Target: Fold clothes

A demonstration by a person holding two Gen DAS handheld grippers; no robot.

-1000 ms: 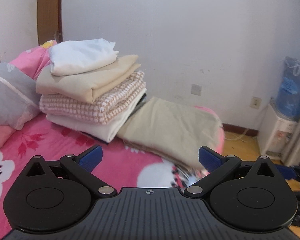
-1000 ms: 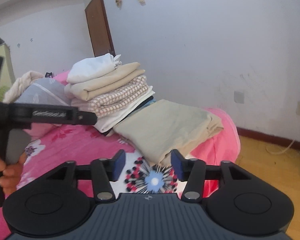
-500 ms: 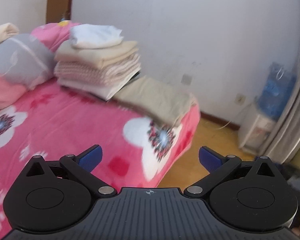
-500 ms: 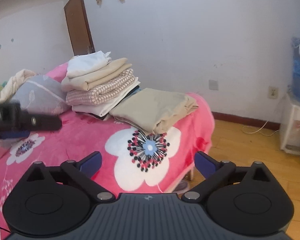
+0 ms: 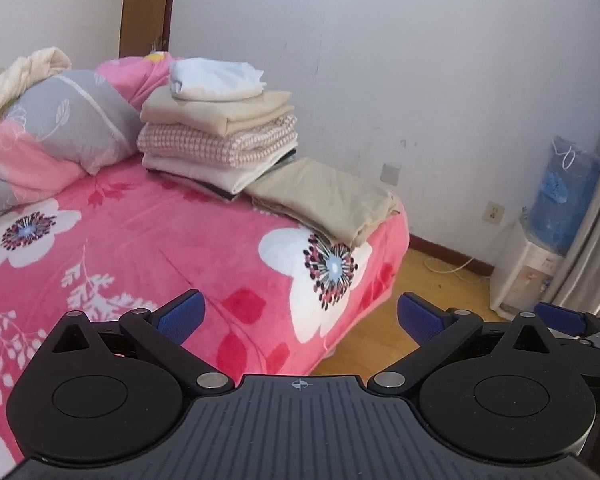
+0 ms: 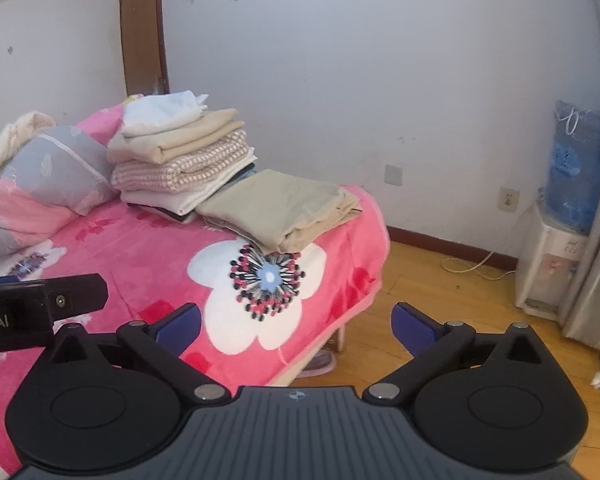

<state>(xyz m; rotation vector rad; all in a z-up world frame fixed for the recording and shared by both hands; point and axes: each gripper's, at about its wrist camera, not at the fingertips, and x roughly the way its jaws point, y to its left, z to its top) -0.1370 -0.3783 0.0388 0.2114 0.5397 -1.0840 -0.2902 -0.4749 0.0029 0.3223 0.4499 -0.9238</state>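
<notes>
A: How far along is the folding looking?

B: Judging by what is lying on the bed (image 5: 148,248), the visible clothes are sitting folded already. A stack of folded clothes (image 5: 220,148) is resting at the far side of the bed, and a folded khaki piece (image 5: 324,200) is lying just beside the stack, touching its lower edge and reaching toward the bed's far corner.

A: Anything still waiting loose?

B: A cream bundle (image 5: 24,76) is showing behind the pillow (image 5: 52,128), beyond the stack; I cannot tell whether it is clothing. So this is fitting either a finished job or a pause between garments.

A: And the hand-held grippers?

B: The left hand-held gripper (image 5: 298,314) is hovering with its jaws wide apart, holding nothing. The right hand-held gripper (image 6: 294,324) is likewise spread and empty.

A: Any containers?

B: No basket or bin is showing near the stack.
</notes>
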